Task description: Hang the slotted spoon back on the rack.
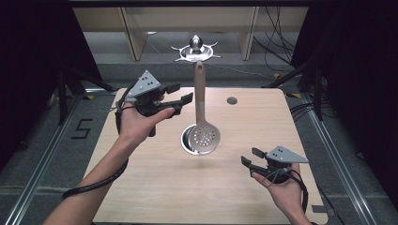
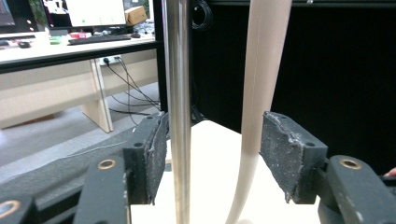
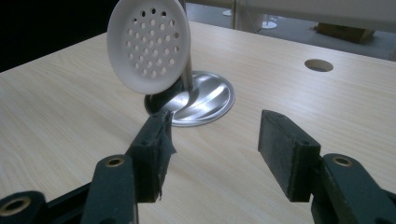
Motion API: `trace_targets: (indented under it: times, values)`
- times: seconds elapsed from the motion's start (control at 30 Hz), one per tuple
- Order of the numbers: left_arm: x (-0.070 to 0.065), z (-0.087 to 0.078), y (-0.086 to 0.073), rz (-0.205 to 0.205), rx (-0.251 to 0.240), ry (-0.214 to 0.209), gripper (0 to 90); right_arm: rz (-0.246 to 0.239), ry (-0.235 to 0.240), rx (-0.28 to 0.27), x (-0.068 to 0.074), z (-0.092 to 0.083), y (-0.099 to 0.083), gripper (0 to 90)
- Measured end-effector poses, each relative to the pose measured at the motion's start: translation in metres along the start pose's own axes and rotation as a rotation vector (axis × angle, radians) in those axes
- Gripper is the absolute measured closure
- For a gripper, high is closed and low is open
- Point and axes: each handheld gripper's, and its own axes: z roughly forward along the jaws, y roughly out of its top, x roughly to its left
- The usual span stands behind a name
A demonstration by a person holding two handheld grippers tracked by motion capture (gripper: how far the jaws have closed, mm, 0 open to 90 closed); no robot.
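Observation:
A beige slotted spoon (image 1: 203, 137) hangs upright against a metal stand, its perforated bowl low over the stand's round steel base (image 1: 187, 139). In the high view my left gripper (image 1: 184, 92) is held up at the left of the spoon's handle (image 1: 200, 89), jaws open. In the left gripper view the steel pole (image 2: 180, 116) and the spoon handle (image 2: 259, 93) both stand between the open pads of the left gripper (image 2: 212, 151), and neither pad presses on them. My right gripper (image 1: 248, 156) is low at the right, open and with nothing in it. In the right gripper view it (image 3: 212, 135) faces the spoon bowl (image 3: 148, 44) and the base (image 3: 205, 98).
The wooden table (image 1: 155, 187) has a small round cable hole (image 1: 232, 100) at the back right. The stand's hooked top (image 1: 196, 47) rises over the far edge. Black curtains flank both sides. A desk with a keyboard (image 2: 100, 39) lies beyond.

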Motion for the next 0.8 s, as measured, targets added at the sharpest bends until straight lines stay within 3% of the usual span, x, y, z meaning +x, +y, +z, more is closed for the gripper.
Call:
trace_targets:
  times: [0.27, 0.37, 0.43, 0.47, 0.63, 0.8]
  values:
    - [-0.004, -0.022, -0.023, 0.065, 0.025, 0.028, 36.0, 0.003, -0.001, 0.001, 0.000, 0.000, 0.000, 44.9]
    - [-0.004, -0.032, -0.038, 0.075, 0.044, 0.045, 35.6, 0.037, 0.010, 0.013, 0.002, -0.001, 0.000, 44.8]
    - [-0.003, -0.037, -0.049, 0.067, 0.052, 0.056, 35.7, 0.059, 0.006, 0.023, 0.003, -0.001, 0.000, 44.7]
    - [-0.002, -0.039, -0.054, 0.059, 0.056, 0.062, 35.8, 0.034, 0.007, 0.008, 0.002, 0.000, -0.001, 44.7]
    - [0.002, -0.048, -0.078, 0.052, 0.078, 0.088, 36.1, 0.009, 0.001, 0.010, 0.001, 0.002, -0.001, 44.6]
    - [0.004, -0.055, -0.104, 0.063, 0.119, 0.109, 36.7, 0.027, 0.010, 0.017, 0.001, 0.002, -0.002, 44.4]
